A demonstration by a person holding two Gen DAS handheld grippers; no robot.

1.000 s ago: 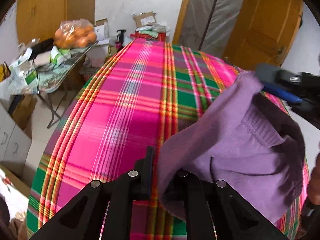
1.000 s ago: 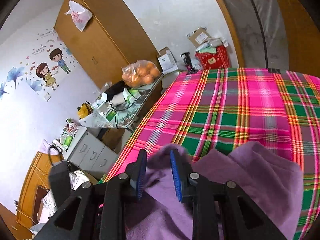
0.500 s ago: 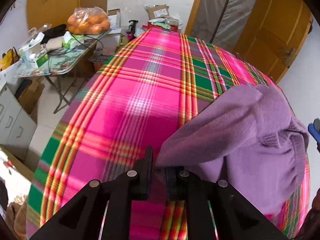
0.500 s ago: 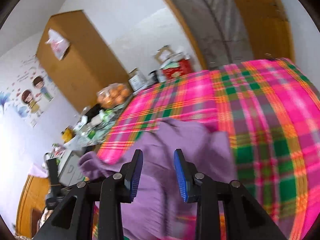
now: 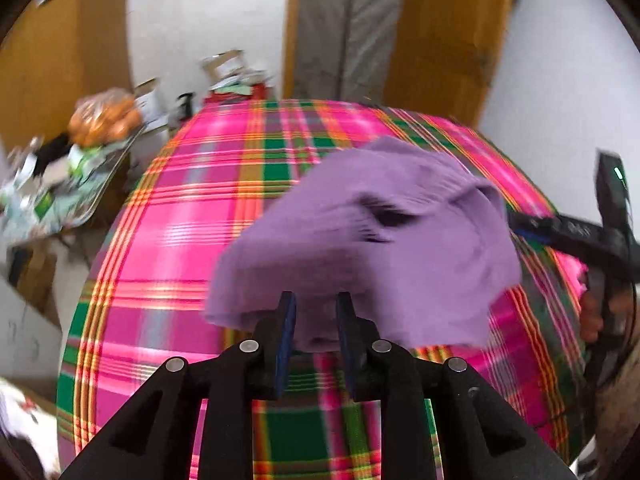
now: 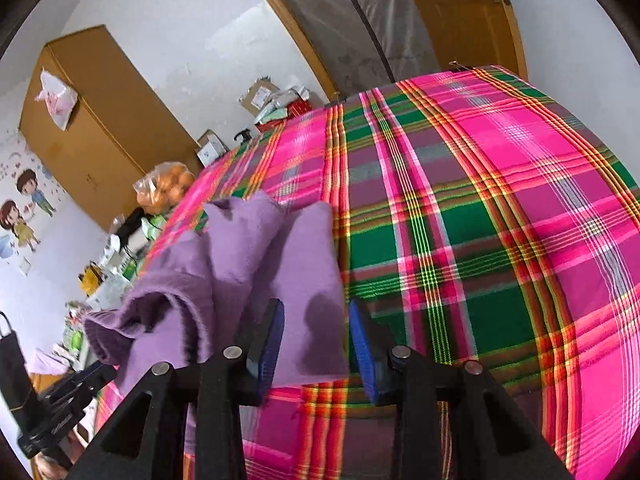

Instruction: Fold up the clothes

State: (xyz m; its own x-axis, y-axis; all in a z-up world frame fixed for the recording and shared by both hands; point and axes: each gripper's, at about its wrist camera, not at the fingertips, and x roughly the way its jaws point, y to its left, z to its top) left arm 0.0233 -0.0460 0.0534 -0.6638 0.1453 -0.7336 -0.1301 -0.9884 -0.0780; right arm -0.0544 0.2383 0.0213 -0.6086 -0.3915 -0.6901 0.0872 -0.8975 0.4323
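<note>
Holding both grippers, left [image 5: 316,328] and right [image 6: 316,344], spread, we judged the bunched purple sweater [image 5: 368,240] soft, light, best pinched at its hem.

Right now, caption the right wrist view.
Open right hand-held gripper over purple garment on plaid cloth.

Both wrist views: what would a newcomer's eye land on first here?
The loud pink and green plaid cloth that covers the whole work surface. On it lies a bunched purple garment, just ahead of the open left gripper. The right gripper, also open, straddles one edge.
</note>
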